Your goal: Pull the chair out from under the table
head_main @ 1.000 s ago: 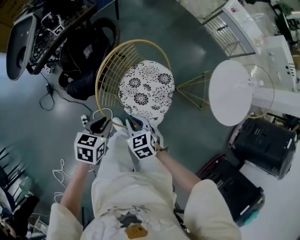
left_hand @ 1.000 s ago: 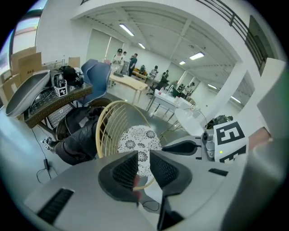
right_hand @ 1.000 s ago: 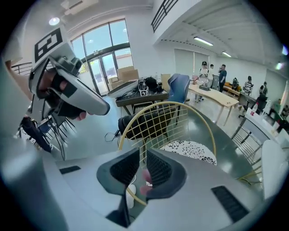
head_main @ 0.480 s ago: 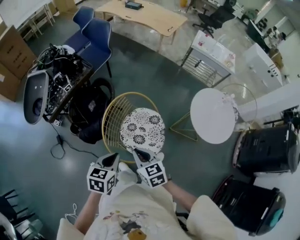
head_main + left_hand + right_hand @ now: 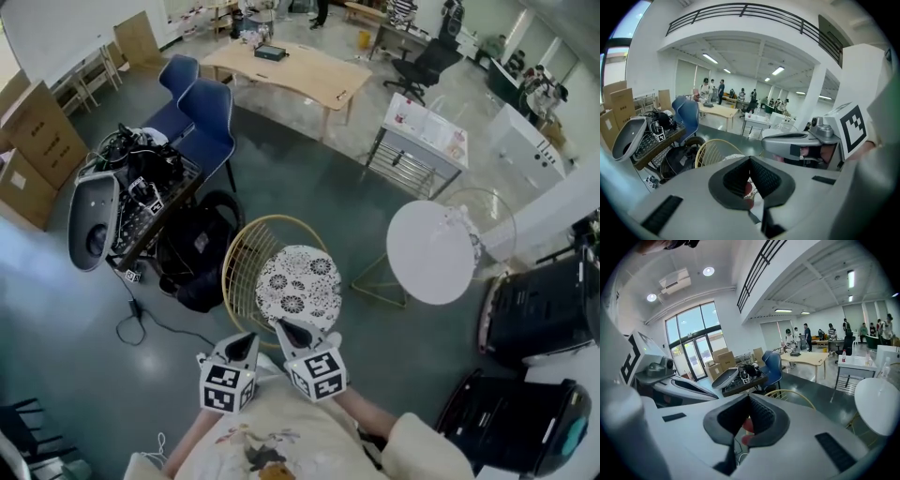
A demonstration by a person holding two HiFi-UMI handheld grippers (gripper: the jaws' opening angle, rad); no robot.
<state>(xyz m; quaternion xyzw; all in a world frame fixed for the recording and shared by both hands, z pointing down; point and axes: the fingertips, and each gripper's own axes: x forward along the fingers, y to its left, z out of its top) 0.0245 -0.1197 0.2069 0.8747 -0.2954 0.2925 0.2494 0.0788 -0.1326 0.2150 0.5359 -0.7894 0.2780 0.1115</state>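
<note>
The chair (image 5: 296, 286) has a gold wire frame and a black-and-white patterned round cushion. It stands on the floor to the left of the round white table (image 5: 430, 253), apart from it. My left gripper (image 5: 246, 341) and right gripper (image 5: 285, 326) are held side by side in front of me, raised above the chair's near edge and touching nothing. Both are shut with nothing between the pads. The left gripper view shows the shut left gripper (image 5: 750, 159) over the chair's wire back (image 5: 711, 149). The right gripper view shows the shut right gripper (image 5: 749, 397) over the chair's gold rim (image 5: 793, 393).
A black backpack (image 5: 190, 251) lies against the chair's left side, next to a cart of electronics (image 5: 136, 206) with a grey shell. Two blue chairs (image 5: 200, 105) and a wooden table (image 5: 291, 58) stand farther off. Black cases (image 5: 536, 309) sit at the right. A cable (image 5: 141, 321) runs along the floor.
Both grippers have lifted away from the chair's near rim and their jaws have shut. The head view has risen and takes in more of the room.
</note>
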